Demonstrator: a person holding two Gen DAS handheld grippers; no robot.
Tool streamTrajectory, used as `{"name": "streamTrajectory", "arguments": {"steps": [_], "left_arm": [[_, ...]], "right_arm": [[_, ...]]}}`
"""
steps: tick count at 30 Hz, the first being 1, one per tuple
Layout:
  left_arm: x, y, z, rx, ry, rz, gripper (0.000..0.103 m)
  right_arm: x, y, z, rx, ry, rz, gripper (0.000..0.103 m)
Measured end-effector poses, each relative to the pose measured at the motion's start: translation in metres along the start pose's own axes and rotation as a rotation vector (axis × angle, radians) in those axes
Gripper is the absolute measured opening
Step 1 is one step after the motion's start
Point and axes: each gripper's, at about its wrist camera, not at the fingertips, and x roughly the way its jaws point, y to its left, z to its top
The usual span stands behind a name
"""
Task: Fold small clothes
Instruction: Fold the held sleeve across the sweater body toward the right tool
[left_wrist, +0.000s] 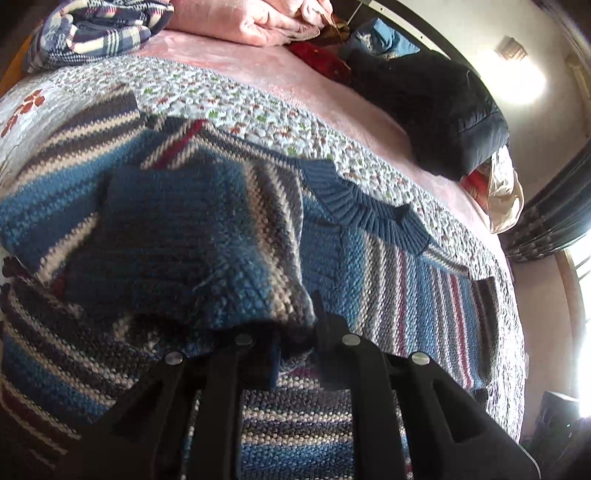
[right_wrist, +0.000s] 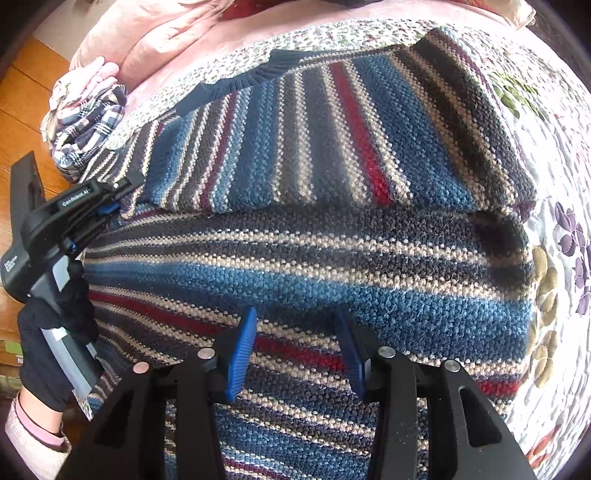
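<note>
Partly hidden — L gripper (left_wrist: 295, 332) under sweater (left_wrist: 177, 236)

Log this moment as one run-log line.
left gripper: shut on sweater fold | right gripper: open above sweater | quilt: underneath

home bedroom, quilted bed (left_wrist: 258, 110) (pink blankets (left_wrist: 251, 22))

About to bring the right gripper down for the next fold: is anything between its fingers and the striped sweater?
Nothing visible. The right gripper hangs open directly over the striped sweater, bare knit showing between its blue pads. The left gripper is off at the sweater's far edge, gripping a fold there, clear of that path.
</note>
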Motion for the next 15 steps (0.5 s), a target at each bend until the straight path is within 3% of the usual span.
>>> {"name": "streamTrajectory", "arguments": {"steps": [6, 8, 12, 15], "left_arm": [[-0.032, 0.013, -0.006, -0.001, 0.046, -0.087, 0.017], [-0.057, 0.022, -0.005, 0.011, 0.016, -0.094, 0.017], [-0.097, 0.053, 0.014, 0.020, -0.072, 0.010, 0.020], [-0.100, 0.074, 0.038, 0.040, -0.085, 0.135, 0.022]], "right_arm": [[0.003, 0.001, 0.003, 0.005, 0.012, 0.005, 0.045], [0.003, 0.001, 0.004, 0.001, 0.016, 0.006, 0.045], [0.002, 0.005, 0.008, -0.010, 0.020, -0.007, 0.045], [-0.001, 0.015, 0.014, -0.021, 0.010, -0.013, 0.047]]}}
